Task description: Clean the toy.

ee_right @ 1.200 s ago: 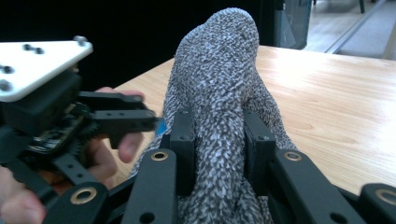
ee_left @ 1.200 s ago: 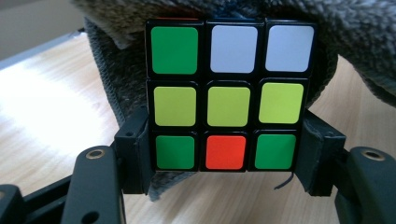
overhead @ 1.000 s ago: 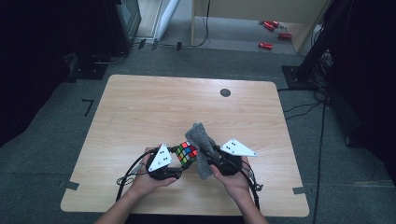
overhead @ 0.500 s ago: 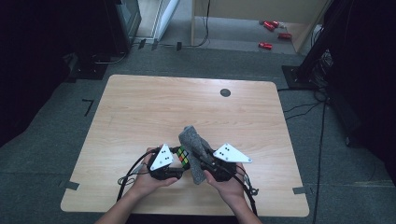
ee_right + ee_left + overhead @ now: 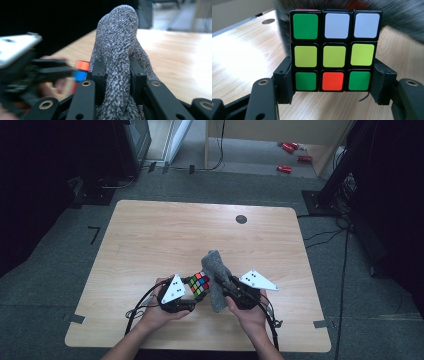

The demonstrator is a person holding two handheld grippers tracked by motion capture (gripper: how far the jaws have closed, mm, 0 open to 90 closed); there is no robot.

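Left gripper (image 5: 196,296) jaws clenched on puzzle cube (image 5: 199,285), cube tilted on corner. Right gripper (image 5: 223,284) jaws grasping grey cloth (image 5: 217,276) just right of cube, touching it; cloth's long axis upright, top leaning away from person.

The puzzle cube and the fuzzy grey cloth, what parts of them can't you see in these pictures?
- Puzzle cube, left gripper view: one face shows; the far side is hidden by the cube itself, the lower side edges by the jaws.
- Cube, right gripper view: a blurred red and blue corner shows; the left gripper and grey cloth cover the rest.
- Cloth, left gripper view: a blur behind the cube.
- Cloth, right gripper view: its lower end is cut off by the bottom edge.
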